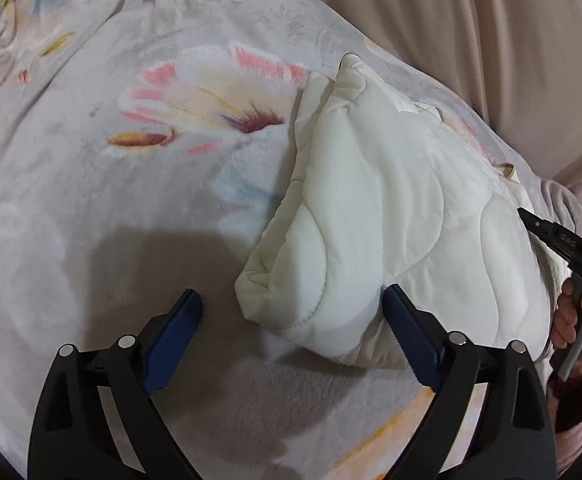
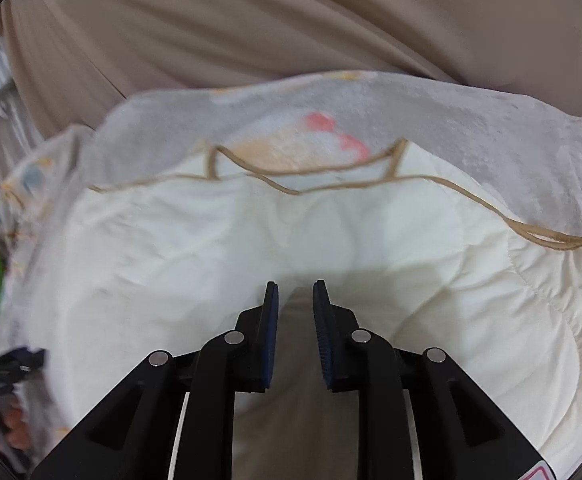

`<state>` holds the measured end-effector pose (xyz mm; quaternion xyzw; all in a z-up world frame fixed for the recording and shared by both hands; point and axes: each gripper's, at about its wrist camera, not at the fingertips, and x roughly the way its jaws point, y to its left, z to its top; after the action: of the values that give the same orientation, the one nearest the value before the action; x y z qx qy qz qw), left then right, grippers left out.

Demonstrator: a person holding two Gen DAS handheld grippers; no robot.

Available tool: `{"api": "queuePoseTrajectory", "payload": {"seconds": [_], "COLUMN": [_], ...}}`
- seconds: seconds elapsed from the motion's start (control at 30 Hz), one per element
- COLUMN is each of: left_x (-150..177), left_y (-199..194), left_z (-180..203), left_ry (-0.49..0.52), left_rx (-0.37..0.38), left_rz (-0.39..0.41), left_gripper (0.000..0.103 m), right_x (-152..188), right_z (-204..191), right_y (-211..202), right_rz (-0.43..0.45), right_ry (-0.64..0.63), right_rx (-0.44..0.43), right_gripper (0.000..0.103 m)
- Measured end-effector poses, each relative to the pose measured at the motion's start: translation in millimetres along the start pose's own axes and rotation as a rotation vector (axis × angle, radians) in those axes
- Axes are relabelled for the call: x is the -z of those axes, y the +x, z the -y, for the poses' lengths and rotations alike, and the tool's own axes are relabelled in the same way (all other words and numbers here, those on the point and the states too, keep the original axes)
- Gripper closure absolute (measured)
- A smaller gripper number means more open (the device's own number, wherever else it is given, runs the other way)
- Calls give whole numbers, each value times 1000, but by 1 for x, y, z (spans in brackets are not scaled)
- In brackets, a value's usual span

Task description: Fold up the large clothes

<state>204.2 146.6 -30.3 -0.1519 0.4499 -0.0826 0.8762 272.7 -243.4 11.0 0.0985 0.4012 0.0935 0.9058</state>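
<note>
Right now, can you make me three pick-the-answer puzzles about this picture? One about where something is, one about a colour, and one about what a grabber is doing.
1. Where does the white quilted cloth lie?
A. on the flowered blanket
B. on a wooden floor
C. inside a basket

2. What colour is the trim along the cloth's edge?
A. bright red
B. tan
C. black

3. How is the left gripper set?
A. shut tight on the cloth
B. wide open, gripping nothing
C. holding a cup

Answers:
1. A, the blanket's flowers show all around the cloth.
2. B, a thin tan band runs along the edge in the right wrist view.
3. B, its blue pads stand far apart, a cloth corner lying loose between them.
</note>
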Motion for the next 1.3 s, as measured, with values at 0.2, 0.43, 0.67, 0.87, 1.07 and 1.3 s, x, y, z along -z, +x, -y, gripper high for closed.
{"api": "queuePoseTrajectory", "payload": {"seconds": [0.2,0.43,0.67,0.87,1.07,1.3], "left_x": [-11,-36,-56,-52,-42,-5], "left_y": [14,-1,-76,-109,-95,-72], "left_z": [13,53,146,213,261,325], "left_ry": [-19,20,217,356,426,562], "left_rx": [65,92,174,289,305,341], "left_rz": [-21,28,221,275,245,179], "left_gripper": [8,40,81,82,84,86], "right_x": [-11,-15,-13,19,70,109], "right_z": [-17,-15,-10,12,37,26], "right_y": [37,65,47,-41,-80,-57], "right_rz": [-70,-91,-62,35,0,-27], "right_ry": [-27,-7,12,4,40,9], "right_rx": [-7,22,9,-39,-84,-150], "right_gripper": [86,90,89,87,84,84]}}
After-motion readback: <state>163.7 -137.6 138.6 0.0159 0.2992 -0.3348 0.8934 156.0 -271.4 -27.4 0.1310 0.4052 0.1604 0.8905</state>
